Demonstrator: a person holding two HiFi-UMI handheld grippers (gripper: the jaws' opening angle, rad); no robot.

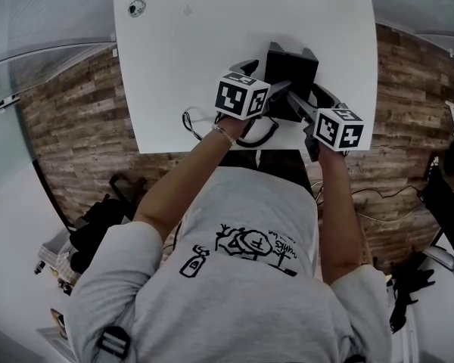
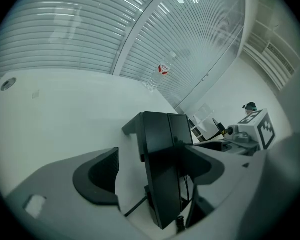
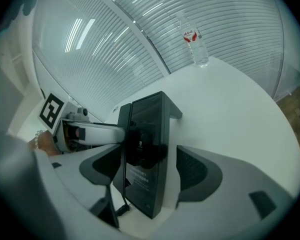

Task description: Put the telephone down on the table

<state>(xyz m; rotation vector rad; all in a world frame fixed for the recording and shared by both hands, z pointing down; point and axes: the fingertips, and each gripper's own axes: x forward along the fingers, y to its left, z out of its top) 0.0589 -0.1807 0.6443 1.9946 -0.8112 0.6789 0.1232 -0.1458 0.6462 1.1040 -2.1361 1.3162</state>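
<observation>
While both pairs of jaws stand apart around it, a black telephone [image 1: 291, 78] is propped on end near the front edge of the white counter [image 1: 174, 59]. The left gripper [image 2: 152, 161] has its right jaw against the telephone's face. Its left jaw is clear, with bare counter showing in the gap. The right gripper [image 3: 146, 170] straddles the same body from the opposite side, left jaw close beside it and a thin strip of counter before the right jaw. Neither pair looks clamped. Whether the lower end bears fully on the counter cannot be told.

A cord [image 1: 191, 121] loops from the telephone over the near edge, and a bottle [image 3: 195, 41] stands well apart at the far side.

The setting-down appears to be in hand but unfinished. The next move likely calls for tipping the telephone gently flat, clear of the cord, before both grippers draw back.
</observation>
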